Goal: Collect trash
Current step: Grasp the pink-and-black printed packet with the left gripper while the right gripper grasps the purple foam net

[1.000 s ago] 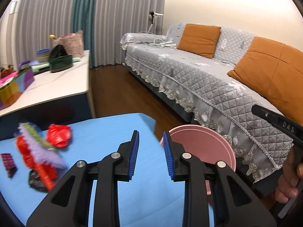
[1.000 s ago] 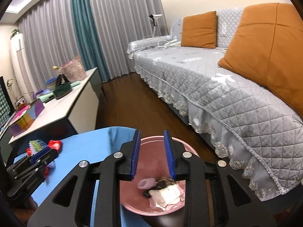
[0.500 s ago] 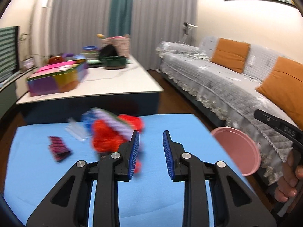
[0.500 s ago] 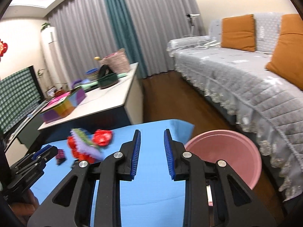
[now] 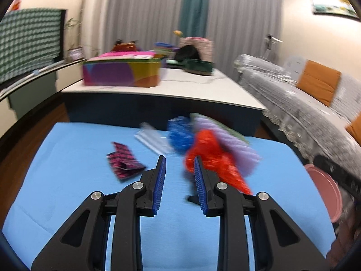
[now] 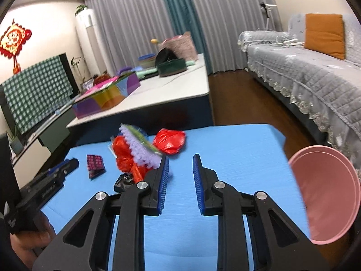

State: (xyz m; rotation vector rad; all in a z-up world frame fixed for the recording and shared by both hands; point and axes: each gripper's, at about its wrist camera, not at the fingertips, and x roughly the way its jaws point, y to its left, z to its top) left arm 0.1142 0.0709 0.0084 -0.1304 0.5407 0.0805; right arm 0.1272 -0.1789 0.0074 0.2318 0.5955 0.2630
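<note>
The flat bright-blue cloth-covered tabletop (image 6: pixel 225 149) carries all the trash in a cluster near its far edge; the near half and the right-hand part of the surface lie bare. Its right front corner ends just beside the round pink plastic basin (image 6: pixel 327 192), which sits off the table's right edge, towards the grey quilted sofa (image 6: pixel 304 76) with its orange cushion (image 6: pixel 325 33). Between table and sofa runs a strip of dark wood floor (image 6: pixel 237 92).

The trash: a crumpled red plastic bag (image 6: pixel 169 141) towards the far edge, a long red wrapper (image 6: pixel 124 155) with a lilac serrated-edged packet (image 6: pixel 140 149) lying over it, a small dark crumpled wrapper (image 6: pixel 123 181) just in front of those, and a folded magenta-and-black patterned packet (image 6: pixel 94 164) well to the left. The left wrist view, blurred, also shows a blue crumpled wrapper (image 5: pixel 180 133) and a clear plastic strip (image 5: pixel 153 140) behind the pile.

The right gripper (image 6: pixel 179 176) hangs above the bare cloth with its blue pads a modest gap apart and nothing between them. The left gripper (image 5: pixel 179 178) is likewise partly open and empty, its right finger overlapping the red wrapper in view; whether it touches is unclear.

Beyond the far edge stands a low white-topped table (image 6: pixel 176 85) with a multicoloured box (image 6: pixel 106 97), a dark green tray (image 6: pixel 172 66) and a woven basket (image 6: pixel 180 45).
</note>
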